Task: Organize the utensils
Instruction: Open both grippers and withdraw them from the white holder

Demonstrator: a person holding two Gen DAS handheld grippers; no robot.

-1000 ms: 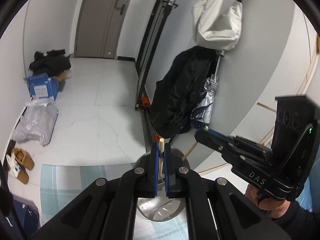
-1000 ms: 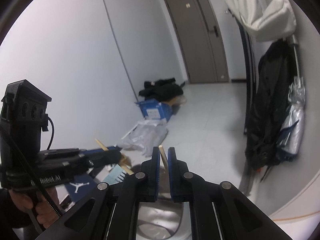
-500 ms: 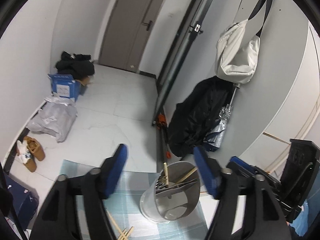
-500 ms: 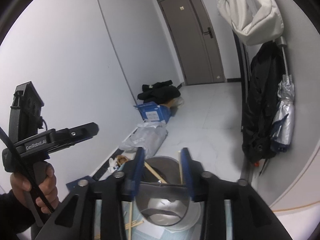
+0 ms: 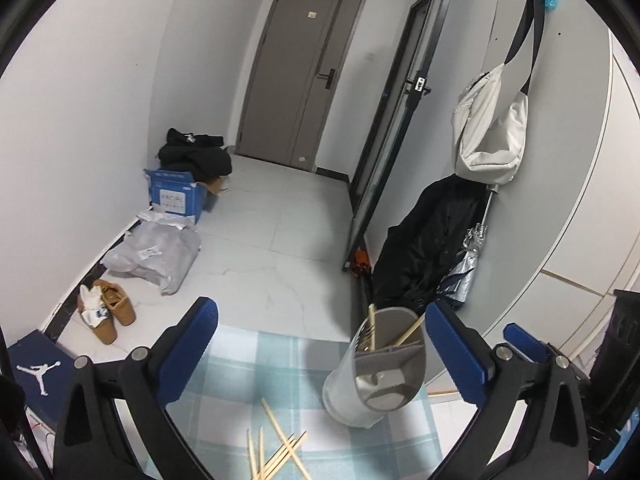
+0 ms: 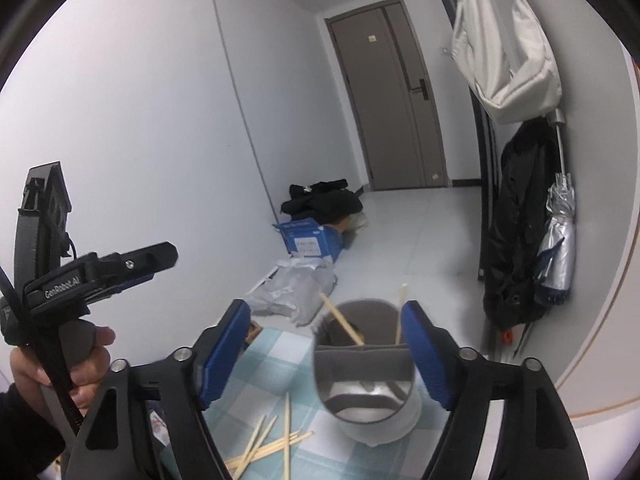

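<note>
A grey metal utensil holder [image 5: 376,376] [image 6: 364,384] stands on a light blue checked cloth [image 5: 256,364] [image 6: 276,344]. Two wooden chopsticks [image 5: 409,332] [image 6: 341,320] lean inside it, free of any pad. Several loose chopsticks [image 5: 276,450] [image 6: 272,446] lie crossed on the cloth in front. My left gripper [image 5: 320,306] hangs back from the holder, jaws opening wide, nothing between them. My right gripper [image 6: 326,308] is above and behind the holder, jaws opening and empty. A hand [image 6: 82,354] holds the left gripper [image 6: 162,258], seen at the left of the right wrist view.
On the floor to the left lie brown shoes [image 5: 110,312], a grey plastic bag [image 5: 154,252], a blue box [image 5: 176,196] and dark clothes. A black coat [image 5: 424,248], a folded umbrella [image 5: 470,264] and a white bag [image 5: 490,136] hang on the right wall.
Both grippers were shut on a chopstick over the holder. They let go, opened wide and drew back and up. The two chopsticks now stand in the holder.
</note>
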